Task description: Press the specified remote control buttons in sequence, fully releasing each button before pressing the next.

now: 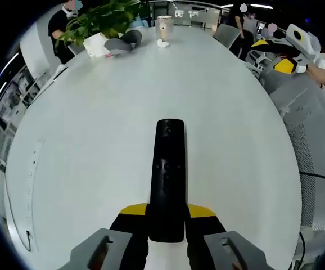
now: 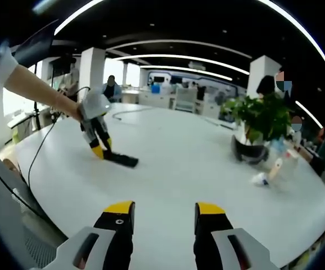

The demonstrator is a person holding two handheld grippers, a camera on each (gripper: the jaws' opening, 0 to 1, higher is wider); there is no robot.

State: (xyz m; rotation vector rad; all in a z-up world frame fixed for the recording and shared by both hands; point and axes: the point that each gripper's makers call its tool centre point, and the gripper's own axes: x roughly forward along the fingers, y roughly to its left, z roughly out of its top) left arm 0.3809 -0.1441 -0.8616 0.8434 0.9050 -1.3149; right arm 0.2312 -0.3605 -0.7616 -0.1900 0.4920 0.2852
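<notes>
In the left gripper view, the black remote control (image 1: 168,180) is clamped at its near end between the left gripper (image 1: 168,216) jaws, low centre, over the white table (image 1: 95,140). A potted plant (image 1: 98,25) is seen upper left. In the right gripper view, the right gripper (image 2: 165,216) is held wide apart, empty.
</notes>
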